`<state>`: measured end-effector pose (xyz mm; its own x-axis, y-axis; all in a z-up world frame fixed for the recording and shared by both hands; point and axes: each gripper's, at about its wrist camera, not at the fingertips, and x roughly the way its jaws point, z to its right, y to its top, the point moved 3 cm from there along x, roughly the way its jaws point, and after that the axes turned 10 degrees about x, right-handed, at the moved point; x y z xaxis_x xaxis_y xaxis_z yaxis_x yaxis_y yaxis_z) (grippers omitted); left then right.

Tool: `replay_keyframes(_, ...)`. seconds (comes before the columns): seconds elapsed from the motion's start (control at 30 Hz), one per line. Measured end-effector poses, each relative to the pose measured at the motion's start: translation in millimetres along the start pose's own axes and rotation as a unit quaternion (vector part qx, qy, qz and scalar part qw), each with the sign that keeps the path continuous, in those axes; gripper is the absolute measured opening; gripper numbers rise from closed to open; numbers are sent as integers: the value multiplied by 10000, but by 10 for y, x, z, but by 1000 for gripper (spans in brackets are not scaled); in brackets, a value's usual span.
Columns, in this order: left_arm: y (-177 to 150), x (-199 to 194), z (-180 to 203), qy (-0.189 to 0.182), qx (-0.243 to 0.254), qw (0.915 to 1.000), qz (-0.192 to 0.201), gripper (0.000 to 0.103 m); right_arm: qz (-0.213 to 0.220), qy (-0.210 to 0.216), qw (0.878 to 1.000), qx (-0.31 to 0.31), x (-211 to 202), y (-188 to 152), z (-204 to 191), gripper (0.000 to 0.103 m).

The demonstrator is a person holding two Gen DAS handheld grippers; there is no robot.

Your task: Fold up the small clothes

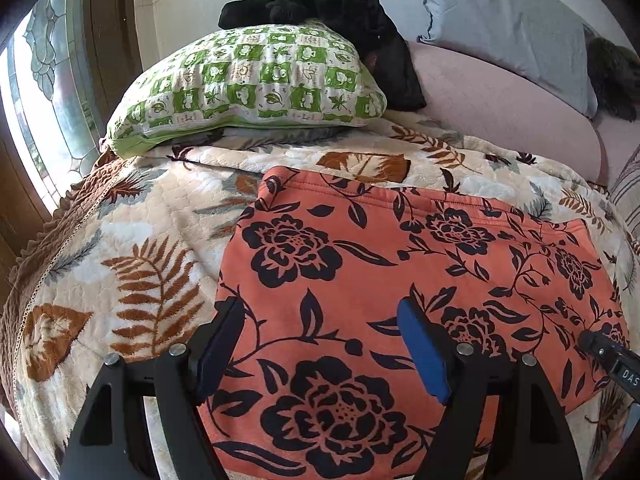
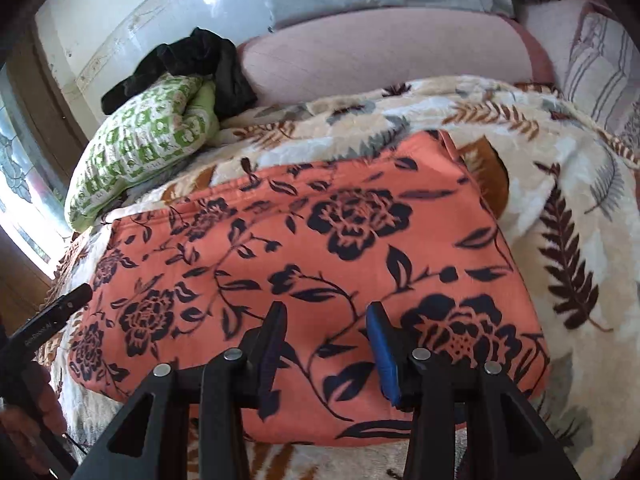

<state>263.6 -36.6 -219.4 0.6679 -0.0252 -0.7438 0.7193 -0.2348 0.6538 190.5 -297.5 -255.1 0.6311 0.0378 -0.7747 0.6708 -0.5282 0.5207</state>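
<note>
- The left gripper (image 1: 316, 344) hangs over the orange cloth (image 1: 400, 280), its fingers wide apart and holding nothing.
- The right gripper (image 2: 326, 344) hangs over the same cloth, fingers apart too.
- The cloth lies flat in the middle of the leafy blanket (image 1: 140, 248).
- A green pillow (image 1: 256, 84) sits at the blanket's far left corner.

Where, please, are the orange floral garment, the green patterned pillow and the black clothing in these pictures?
orange floral garment (image 1: 400, 264): left wrist view, middle of its top surface.
green patterned pillow (image 1: 256, 84): left wrist view, centre of its checked face.
black clothing (image 2: 224, 72): right wrist view, fold hanging beside the pillow.
</note>
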Motion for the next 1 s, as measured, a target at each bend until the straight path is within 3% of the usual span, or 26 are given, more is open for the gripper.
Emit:
replay_keyframes(0.07, -19, 72, 75, 60, 114, 9999, -107, 79, -322, 29, 9992, 232, 176, -38, 136, 45)
replay_keyframes(0.3, -62, 296, 198, 221, 345, 9984, -397, 79, 200, 191, 9991, 317, 11, 234, 190, 45)
replay_keyframes(0.47, -77, 356, 220, 275, 412, 9978, -442, 79, -111, -81, 9995, 288, 251, 257, 265, 46)
replay_keyframes(0.6, -89, 382, 238, 323, 460, 9973, -462, 79, -35, -195, 9998, 94, 243, 237, 193, 46)
replay_keyframes(0.83, -92, 407, 249, 362, 468, 9971, -482, 81, 558, 163, 9983, -5, -27, 284, 70, 46)
replay_keyframes(1.0, -99, 465, 210, 356, 385, 9968, -612, 90, -192, -2, 9998, 105, 312, 183, 131, 47)
